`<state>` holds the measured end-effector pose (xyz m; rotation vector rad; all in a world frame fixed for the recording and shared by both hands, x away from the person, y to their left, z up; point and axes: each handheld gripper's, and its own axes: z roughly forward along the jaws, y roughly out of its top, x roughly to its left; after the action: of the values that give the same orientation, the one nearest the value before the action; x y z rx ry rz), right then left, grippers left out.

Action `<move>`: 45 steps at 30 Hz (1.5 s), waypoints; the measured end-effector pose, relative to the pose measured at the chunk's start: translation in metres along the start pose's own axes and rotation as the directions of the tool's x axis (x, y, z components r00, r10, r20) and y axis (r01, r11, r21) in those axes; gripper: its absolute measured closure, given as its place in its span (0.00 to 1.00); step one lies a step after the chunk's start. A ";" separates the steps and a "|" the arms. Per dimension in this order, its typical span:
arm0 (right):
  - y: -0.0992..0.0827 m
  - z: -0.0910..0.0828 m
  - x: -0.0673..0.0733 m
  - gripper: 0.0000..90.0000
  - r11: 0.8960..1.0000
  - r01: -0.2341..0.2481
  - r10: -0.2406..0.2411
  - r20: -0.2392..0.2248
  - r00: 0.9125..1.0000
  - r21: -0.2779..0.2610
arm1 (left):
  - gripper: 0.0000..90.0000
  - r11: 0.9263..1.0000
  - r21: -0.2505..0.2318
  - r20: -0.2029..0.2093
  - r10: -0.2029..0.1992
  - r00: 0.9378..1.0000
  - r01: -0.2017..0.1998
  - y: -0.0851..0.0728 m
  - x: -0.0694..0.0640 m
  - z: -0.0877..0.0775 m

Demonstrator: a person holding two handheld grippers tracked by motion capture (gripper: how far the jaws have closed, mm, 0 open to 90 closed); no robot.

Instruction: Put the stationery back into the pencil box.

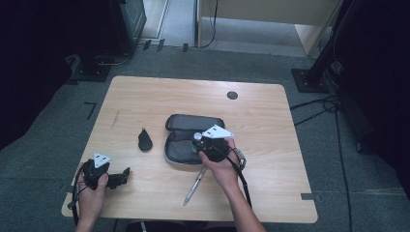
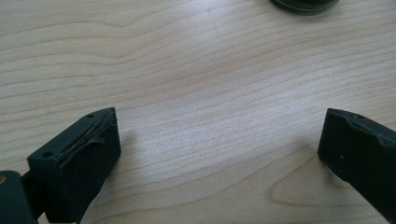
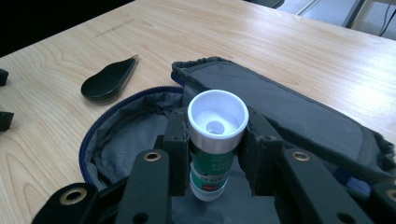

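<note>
Right tool point(image 3: 215, 154) | grips tube point(image 3: 215, 140) | over open pouch point(image 3: 280, 107)

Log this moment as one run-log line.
right gripper: shut on tube, over open pouch | left gripper: open, low over bare table | pen: on table
</note>
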<state>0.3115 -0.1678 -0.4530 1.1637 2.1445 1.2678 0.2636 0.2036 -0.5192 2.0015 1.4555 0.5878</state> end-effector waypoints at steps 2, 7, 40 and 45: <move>-0.001 0.003 0.002 0.74 1.000 -0.003 0.003 -0.001 1.000 -0.004 | 0.00 1.000 0.000 0.000 0.000 1.000 0.000 0.000 0.000 0.000; -0.003 0.010 0.007 0.74 1.000 0.000 0.000 -0.018 1.000 -0.015 | 0.00 1.000 0.000 0.000 0.000 1.000 0.000 0.000 0.000 0.000; -0.030 -0.010 -0.020 0.74 0.996 -0.091 0.091 -0.152 0.984 0.008 | 0.00 1.000 0.001 0.000 0.001 1.000 -0.001 0.000 0.000 0.000; -0.027 -0.004 -0.015 0.74 0.996 -0.088 0.086 -0.162 0.983 -0.005 | 0.00 1.000 0.002 0.000 0.001 1.000 -0.001 0.000 0.000 0.000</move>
<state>0.3047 -0.1884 -0.4753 1.1991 2.2174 1.4570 0.2636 0.2036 -0.5191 2.0039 1.4551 0.5868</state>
